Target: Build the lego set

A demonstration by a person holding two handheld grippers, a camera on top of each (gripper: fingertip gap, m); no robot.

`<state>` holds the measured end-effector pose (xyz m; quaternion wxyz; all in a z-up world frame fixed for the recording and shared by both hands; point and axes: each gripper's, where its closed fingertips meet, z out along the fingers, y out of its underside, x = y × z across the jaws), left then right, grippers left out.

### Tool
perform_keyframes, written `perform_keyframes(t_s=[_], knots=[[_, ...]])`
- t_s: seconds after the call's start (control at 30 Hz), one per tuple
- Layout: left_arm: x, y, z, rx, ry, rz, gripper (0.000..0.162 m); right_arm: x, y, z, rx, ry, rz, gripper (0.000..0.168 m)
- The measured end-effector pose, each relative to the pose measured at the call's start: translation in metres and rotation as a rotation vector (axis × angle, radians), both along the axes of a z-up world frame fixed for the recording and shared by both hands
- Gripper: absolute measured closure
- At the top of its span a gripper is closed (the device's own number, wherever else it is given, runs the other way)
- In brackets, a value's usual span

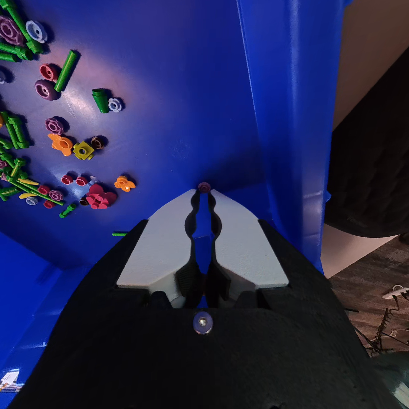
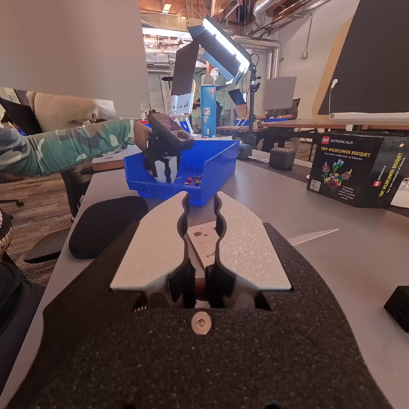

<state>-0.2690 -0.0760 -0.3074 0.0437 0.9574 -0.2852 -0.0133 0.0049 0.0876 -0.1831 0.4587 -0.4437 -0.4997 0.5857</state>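
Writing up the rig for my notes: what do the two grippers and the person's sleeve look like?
Both the left gripper and the right gripper have pale grey fingers with wavy black inner edges, set in black textured bodies with a central silver bolt. The sleeve is green camouflage.

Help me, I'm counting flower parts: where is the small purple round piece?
Left wrist view: the small purple round piece sits between the left gripper tips, near the blue bin wall.

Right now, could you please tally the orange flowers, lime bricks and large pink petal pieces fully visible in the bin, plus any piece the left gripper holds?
Orange flower pieces: 2
Lime square brick: 1
Large pink petal piece: 1
Purple stud in left gripper: 1
Total: 5
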Motion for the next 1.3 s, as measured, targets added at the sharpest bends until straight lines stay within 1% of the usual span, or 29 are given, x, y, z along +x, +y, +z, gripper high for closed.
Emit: perform_keyframes(t_s=[0.03, 0.07, 0.2, 0.23, 0.3, 0.33, 0.77, 0.9, 1.03, 1.1, 1.23, 1.3], knots=[[0.0, 0.0, 0.0, -0.001, 0.001, -0.002, 0.154, 0.0, 0.0, 0.0, 0.002, -0.001, 0.001, 0.147], [0.001, 0.0, 0.0, -0.002, -0.002, -0.003, 0.158, 0.0, -0.001, 0.0, 0.004, -0.002, 0.001, 0.147], [0.003, 0.002, 0.003, 0.015, -0.03, 0.003, 0.158, 0.0, 0.0, 0.0, 0.001, 0.001, 0.0, 0.147], [0.004, 0.002, 0.004, 0.018, -0.035, 0.003, 0.154, 0.0, 0.0, 0.0, 0.0, 0.0, 0.0, 0.147], [0.004, 0.003, 0.006, 0.023, -0.033, 0.003, 0.137, 0.0, 0.0, 0.0, 0.001, -0.001, 0.0, 0.147], [0.004, 0.004, 0.006, 0.028, -0.033, 0.003, 0.137, 0.0, 0.0, 0.0, 0.002, -0.002, 0.0, 0.147], [0.009, 0.012, 0.009, 0.029, -0.001, -0.043, 0.138, -0.001, 0.001, -0.001, -0.006, -0.008, 0.001, 0.147], [0.007, 0.011, 0.005, 0.005, 0.012, -0.048, 0.138, 0.0, 0.001, 0.0, -0.006, -0.004, -0.001, 0.147], [0.007, 0.01, 0.0, -0.002, -0.001, -0.046, 0.144, -0.001, 0.001, -0.001, -0.004, -0.008, 0.001, 0.147], [0.008, 0.01, 0.0, -0.001, -0.003, -0.057, 0.151, -0.001, 0.001, -0.001, -0.003, -0.008, 0.002, 0.147], [0.008, 0.01, 0.004, 0.002, 0.004, -0.058, 0.151, 0.0, 0.001, -0.001, -0.005, -0.006, 0.002, 0.147], [0.007, 0.011, 0.016, 0.022, 0.04, -0.053, 0.151, -0.001, 0.001, -0.001, -0.004, -0.007, 0.003, 0.147]])
